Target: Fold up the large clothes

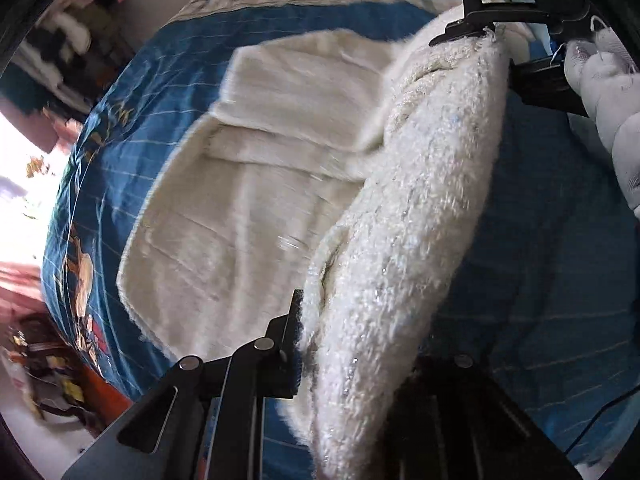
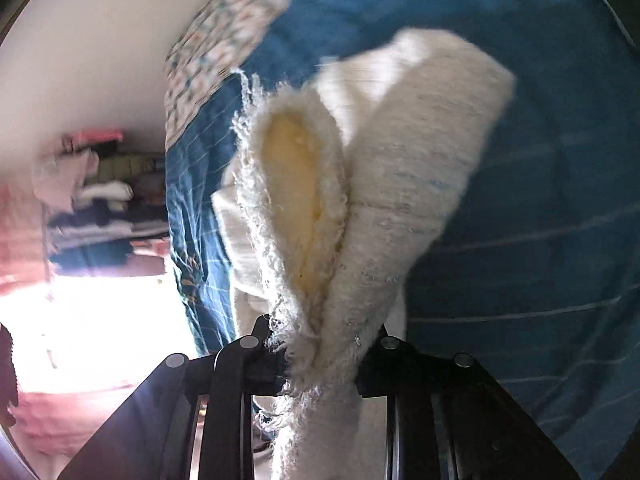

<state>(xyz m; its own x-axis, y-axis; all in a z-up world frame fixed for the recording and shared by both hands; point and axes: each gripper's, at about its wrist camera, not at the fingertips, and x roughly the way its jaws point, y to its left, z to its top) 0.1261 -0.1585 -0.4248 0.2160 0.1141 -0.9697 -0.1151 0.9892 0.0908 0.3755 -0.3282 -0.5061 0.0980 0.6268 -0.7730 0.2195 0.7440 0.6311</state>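
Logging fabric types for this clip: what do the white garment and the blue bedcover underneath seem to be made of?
White garment: looks like a fuzzy, loopy knit with glinting threads, smoother on its inner face; frayed fibres show at the edge pinched by the right hand-held gripper. Blue bedcover: seems a thin, smooth woven cloth with printed pale lines and soft creases. Fibre content cannot be told.

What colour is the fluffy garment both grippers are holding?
Cream-white, with faint silvery flecks: the fuzzy sweater, clearest in the left wrist view.
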